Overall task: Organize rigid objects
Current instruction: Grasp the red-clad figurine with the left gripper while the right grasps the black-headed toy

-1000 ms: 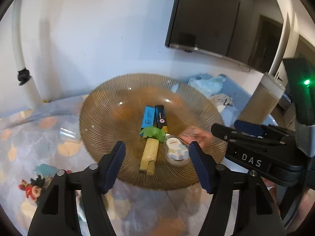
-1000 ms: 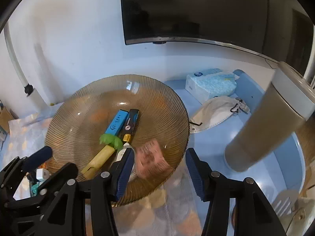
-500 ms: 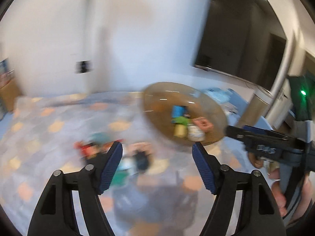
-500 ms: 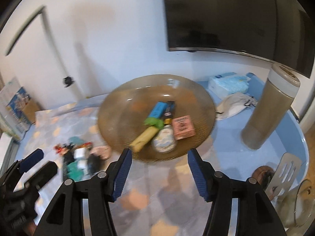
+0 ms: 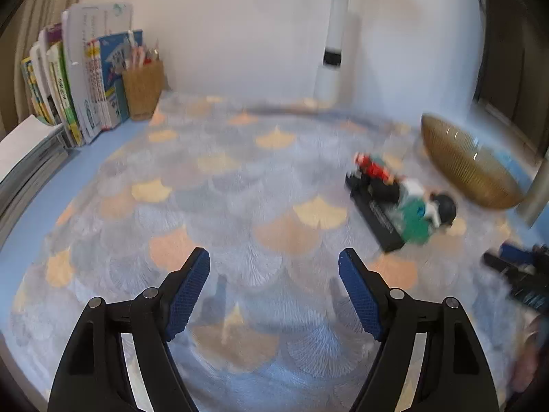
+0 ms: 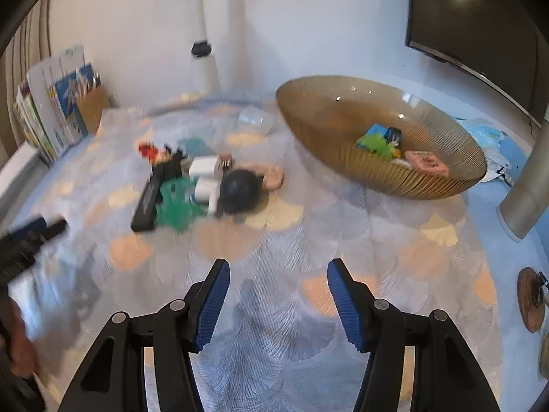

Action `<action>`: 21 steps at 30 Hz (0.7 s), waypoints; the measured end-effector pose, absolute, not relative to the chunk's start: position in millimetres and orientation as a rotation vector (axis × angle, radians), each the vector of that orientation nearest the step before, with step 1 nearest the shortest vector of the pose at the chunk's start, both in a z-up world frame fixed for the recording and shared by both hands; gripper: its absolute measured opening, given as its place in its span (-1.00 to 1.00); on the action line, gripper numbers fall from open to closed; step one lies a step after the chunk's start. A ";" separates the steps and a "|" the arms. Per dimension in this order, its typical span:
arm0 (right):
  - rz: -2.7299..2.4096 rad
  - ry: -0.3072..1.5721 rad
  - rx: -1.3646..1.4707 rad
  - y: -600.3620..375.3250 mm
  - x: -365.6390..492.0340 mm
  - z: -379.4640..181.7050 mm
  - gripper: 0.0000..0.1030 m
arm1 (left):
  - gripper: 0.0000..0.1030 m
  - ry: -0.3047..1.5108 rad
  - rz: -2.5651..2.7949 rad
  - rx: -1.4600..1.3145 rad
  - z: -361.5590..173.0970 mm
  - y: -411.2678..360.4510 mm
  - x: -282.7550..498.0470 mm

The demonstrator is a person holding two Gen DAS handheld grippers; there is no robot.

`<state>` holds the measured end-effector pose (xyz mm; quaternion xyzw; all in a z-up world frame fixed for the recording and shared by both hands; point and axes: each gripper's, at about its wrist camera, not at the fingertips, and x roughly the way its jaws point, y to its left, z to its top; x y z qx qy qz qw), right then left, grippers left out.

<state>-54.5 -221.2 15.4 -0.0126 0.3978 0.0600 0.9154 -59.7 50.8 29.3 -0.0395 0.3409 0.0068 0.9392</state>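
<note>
An amber ribbed glass bowl (image 6: 429, 178) stands at the right on the patterned cloth. It holds a blue box (image 6: 375, 130), a green leafy piece (image 6: 375, 144) and a pink box (image 6: 427, 163). Left of it lies a blurred pile: a long black box (image 6: 145, 206), a green piece (image 6: 175, 206), white blocks (image 6: 206, 166), a dark ball (image 6: 240, 190) and a red toy (image 6: 149, 149). My right gripper (image 6: 278, 267) is open over bare cloth, short of the pile. My left gripper (image 5: 273, 257) has nothing between its jaws, which are opening; the pile (image 5: 411, 206) and bowl (image 5: 463, 168) lie to its right.
Books (image 5: 85, 79) and a wicker pen holder (image 5: 142, 92) stand at the back left. A white pole (image 5: 331, 51) rises at the wall. A tall grey cylinder (image 6: 525, 189), a tissue pack (image 6: 487, 134) and a clear cup (image 6: 255, 122) flank the bowl.
Both views have swung left and drawn back from the bowl, which now sits at the right. The pile of small objects has come into view. The left jaws stand wider.
</note>
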 end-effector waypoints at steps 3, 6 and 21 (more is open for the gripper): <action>0.106 0.811 -0.064 -214.9 -54.8 13.3 0.13 | 0.48 0.721 0.016 -0.078 26.8 49.5 -58.4; 0.096 0.825 -0.086 -211.7 -52.8 9.4 0.16 | 0.48 0.710 0.013 -0.017 26.5 36.6 -58.4; 0.087 0.849 -0.100 -211.7 -49.8 6.8 0.16 | 0.48 0.711 0.048 0.167 20.3 4.6 -59.7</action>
